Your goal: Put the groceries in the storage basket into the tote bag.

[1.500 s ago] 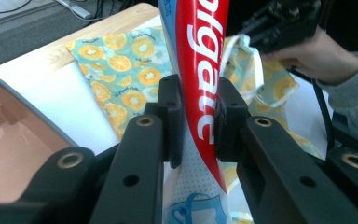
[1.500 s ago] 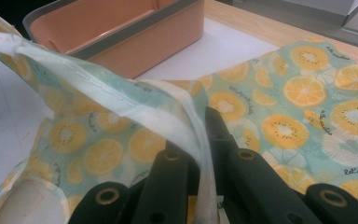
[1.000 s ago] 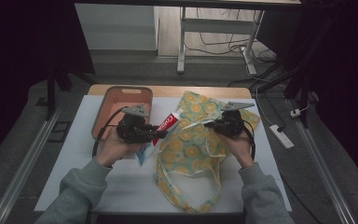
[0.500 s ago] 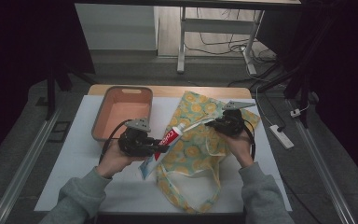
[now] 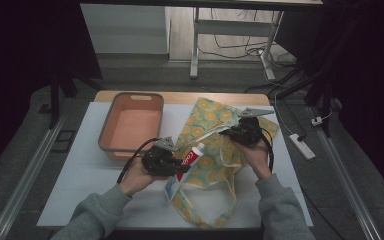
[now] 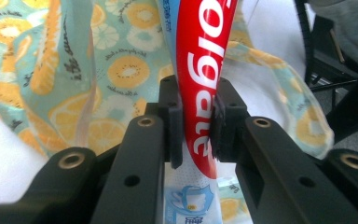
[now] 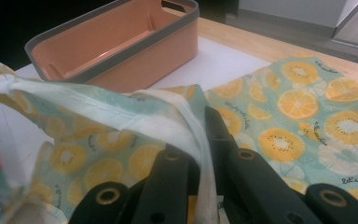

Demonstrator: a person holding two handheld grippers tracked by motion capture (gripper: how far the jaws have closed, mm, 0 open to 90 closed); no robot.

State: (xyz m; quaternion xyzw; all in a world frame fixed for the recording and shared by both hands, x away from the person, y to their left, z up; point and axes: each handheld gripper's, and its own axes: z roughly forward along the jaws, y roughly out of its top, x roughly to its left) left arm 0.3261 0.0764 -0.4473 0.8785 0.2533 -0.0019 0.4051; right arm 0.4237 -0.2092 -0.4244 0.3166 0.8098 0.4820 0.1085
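An orange basin (image 5: 131, 125) stands empty at the left of the white table (image 5: 75, 175). Just right of it, the left gripper (image 5: 172, 167) has its jaws clamped on a red-and-white toothpaste tube (image 5: 189, 159), whose cap end points up and right over the fabric bag (image 5: 215, 160) printed with orange slices. Farther right, the right gripper (image 5: 232, 134) has its jaws pinched together on the bag's pale hem (image 7: 186, 126), holding that edge lifted off the rest of the cloth, which lies flat on the table
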